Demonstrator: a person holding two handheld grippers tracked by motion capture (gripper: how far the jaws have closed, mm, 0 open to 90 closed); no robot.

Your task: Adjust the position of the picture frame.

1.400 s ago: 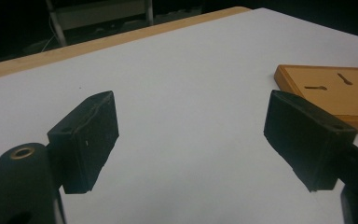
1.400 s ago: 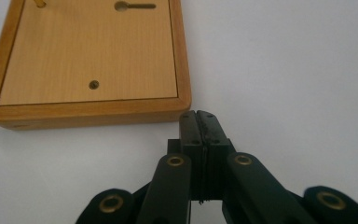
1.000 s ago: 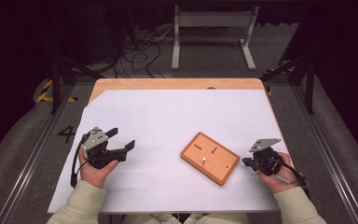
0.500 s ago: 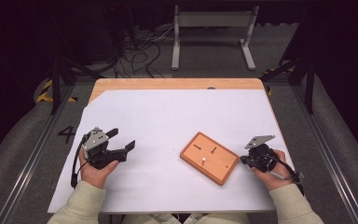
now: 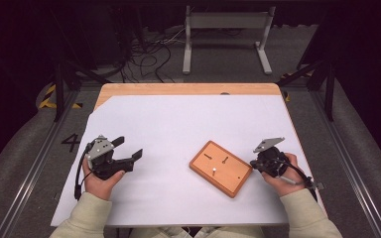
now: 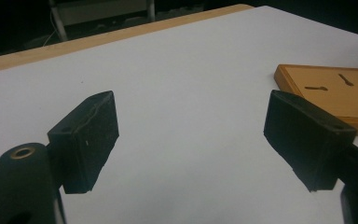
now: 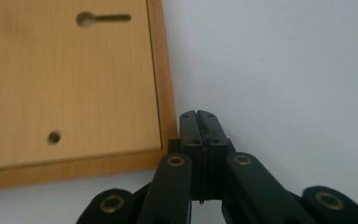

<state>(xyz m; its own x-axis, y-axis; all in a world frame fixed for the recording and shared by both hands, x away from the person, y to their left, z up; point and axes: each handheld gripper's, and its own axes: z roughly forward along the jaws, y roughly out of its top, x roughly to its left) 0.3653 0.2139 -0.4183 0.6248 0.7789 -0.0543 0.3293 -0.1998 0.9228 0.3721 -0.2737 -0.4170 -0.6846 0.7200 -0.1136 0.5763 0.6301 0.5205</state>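
An orange wooden board (image 5: 221,167) with two keyhole slots and a small round hole lies flat on the white sheet, right of the middle. My right gripper (image 5: 253,162) is shut with nothing between its jaws. Its tip sits at the board's right corner (image 7: 168,140), and I cannot tell whether it touches. In the right gripper view the closed jaws (image 7: 198,115) point along the board's edge (image 7: 70,84). My left gripper (image 5: 129,148) rests at the left, open and empty, well apart from the board. Its jaws (image 6: 189,119) stand wide over bare sheet, with the board (image 6: 335,93) at the far right.
The white sheet (image 5: 178,124) covers most of the wooden table (image 5: 188,89), whose far edge stays bare. A metal stand (image 5: 225,29) and cables lie on the floor beyond it. Dark rails run along both sides of the table.
My right gripper has moved left and a little away from the person, up to the board's right corner. The left gripper and the board have stayed where they were.
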